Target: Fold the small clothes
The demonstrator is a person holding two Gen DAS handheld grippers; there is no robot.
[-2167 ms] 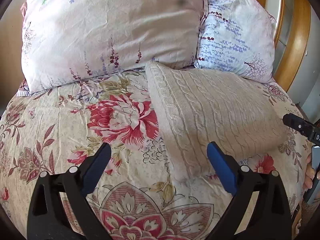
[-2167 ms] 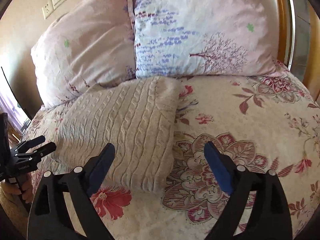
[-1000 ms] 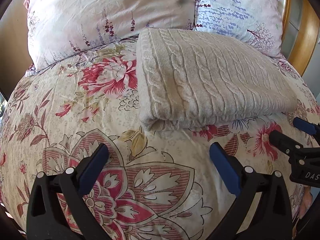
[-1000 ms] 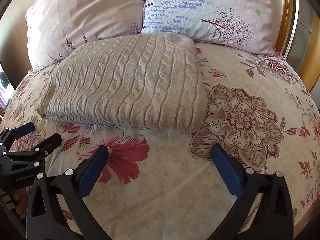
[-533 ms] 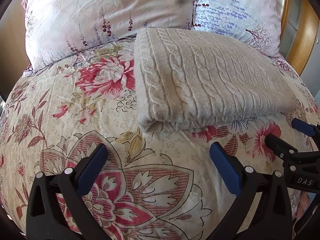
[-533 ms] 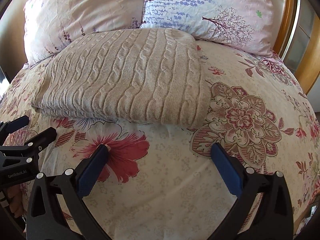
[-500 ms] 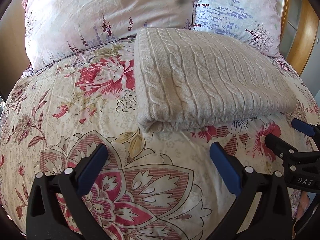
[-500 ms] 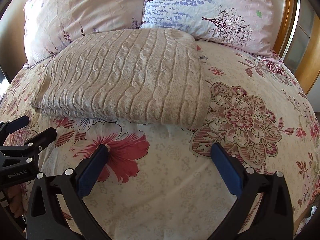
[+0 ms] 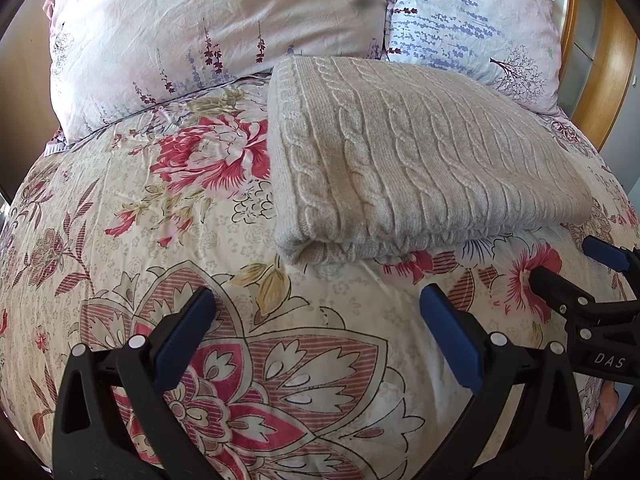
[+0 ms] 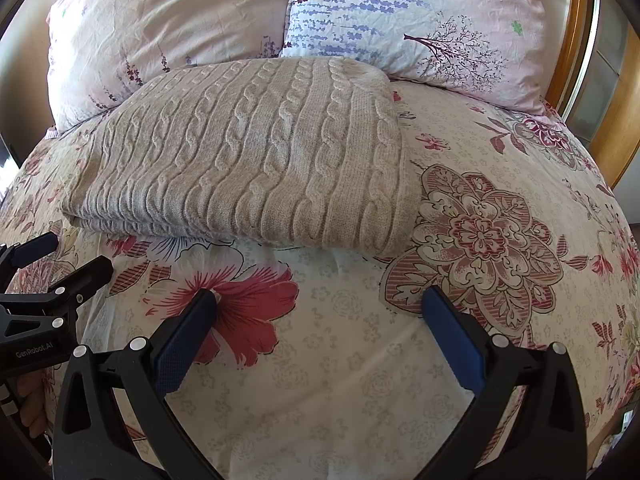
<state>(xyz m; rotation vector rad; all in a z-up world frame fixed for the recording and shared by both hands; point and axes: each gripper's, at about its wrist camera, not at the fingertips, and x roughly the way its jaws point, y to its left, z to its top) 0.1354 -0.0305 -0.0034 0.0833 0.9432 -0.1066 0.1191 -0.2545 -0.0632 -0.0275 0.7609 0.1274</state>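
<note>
A beige cable-knit sweater (image 9: 404, 160) lies folded into a thick rectangle on the floral bedspread (image 9: 160, 220), its far edge against the pillows. It also shows in the right wrist view (image 10: 256, 160). My left gripper (image 9: 316, 312) is open and empty, hovering over the bedspread just short of the sweater's near left corner. My right gripper (image 10: 320, 308) is open and empty, short of the sweater's near edge. Each gripper shows at the edge of the other's view: the right gripper (image 9: 580, 268) and the left gripper (image 10: 60, 260).
Two flowered pillows (image 9: 224, 20) (image 9: 476, 20) lean at the head of the bed. A curved wooden headboard (image 9: 600, 60) stands at the right, also in the right wrist view (image 10: 612, 120). The bedspread (image 10: 500, 240) spreads to the right of the sweater.
Both grippers have drawn back from the folded sweater toward the near side of the bed, staying open. The sweater has stayed put.
</note>
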